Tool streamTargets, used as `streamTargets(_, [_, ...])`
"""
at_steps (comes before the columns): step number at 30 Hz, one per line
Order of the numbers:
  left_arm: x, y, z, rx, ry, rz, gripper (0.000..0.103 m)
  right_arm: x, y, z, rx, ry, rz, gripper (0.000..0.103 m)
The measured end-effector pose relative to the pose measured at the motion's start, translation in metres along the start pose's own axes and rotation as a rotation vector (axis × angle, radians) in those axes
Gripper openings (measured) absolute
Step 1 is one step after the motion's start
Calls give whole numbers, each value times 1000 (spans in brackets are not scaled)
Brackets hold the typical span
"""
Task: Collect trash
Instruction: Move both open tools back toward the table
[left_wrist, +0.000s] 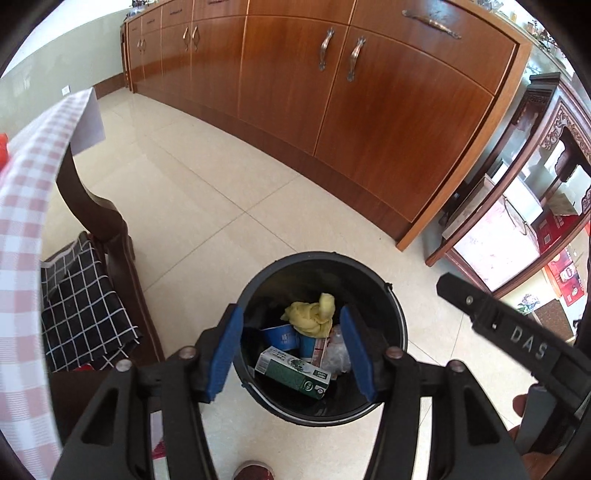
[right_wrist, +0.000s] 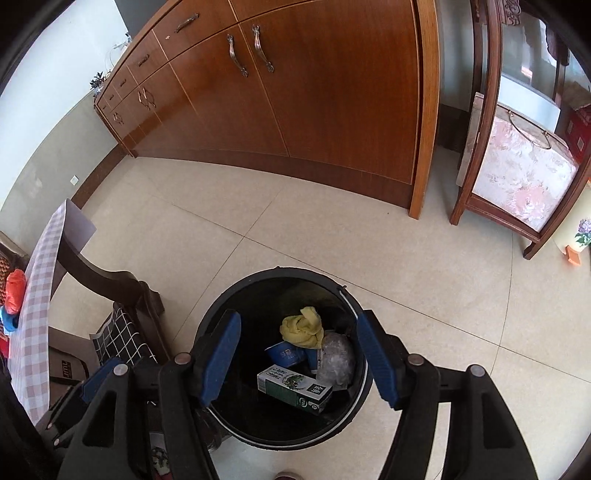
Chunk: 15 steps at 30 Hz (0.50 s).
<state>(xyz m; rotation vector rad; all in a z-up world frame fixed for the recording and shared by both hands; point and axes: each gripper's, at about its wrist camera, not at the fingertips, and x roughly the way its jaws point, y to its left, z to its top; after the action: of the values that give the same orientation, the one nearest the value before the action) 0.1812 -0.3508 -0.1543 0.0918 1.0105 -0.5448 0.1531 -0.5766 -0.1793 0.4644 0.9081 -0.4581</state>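
A black round trash bin (left_wrist: 391, 295) (right_wrist: 221, 306) stands on the tiled floor below both grippers. In it lie a crumpled yellow cloth (left_wrist: 310, 314) (right_wrist: 301, 326), a blue paper cup (left_wrist: 282, 336) (right_wrist: 286, 352), a green and white carton (left_wrist: 291, 373) (right_wrist: 293, 387) and a crumpled clear plastic bag (right_wrist: 336, 358). My left gripper (left_wrist: 291, 349) is open and empty above the bin. My right gripper (right_wrist: 299, 360) is open and empty above the bin too; its body shows at the right of the left wrist view (left_wrist: 509, 325).
A table with a pink checked cloth (left_wrist: 22, 221) (right_wrist: 37, 288) is at the left, with red and blue items (right_wrist: 13, 291) on it. A dark wooden chair with a black grid cushion (left_wrist: 81, 295) (right_wrist: 118, 332) stands beside the bin. Wooden cabinets (left_wrist: 332, 92) (right_wrist: 295, 92) run along the far wall.
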Motion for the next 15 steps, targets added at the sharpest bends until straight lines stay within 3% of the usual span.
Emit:
streamTargets(6, [-41,8,6,5,-41,8,57,-42,10,-6,-36,-34,13,68])
streamTargets(15, [-117,48,-5,-76,-134,31,60,-107,55,-19,-99,-106,131,70])
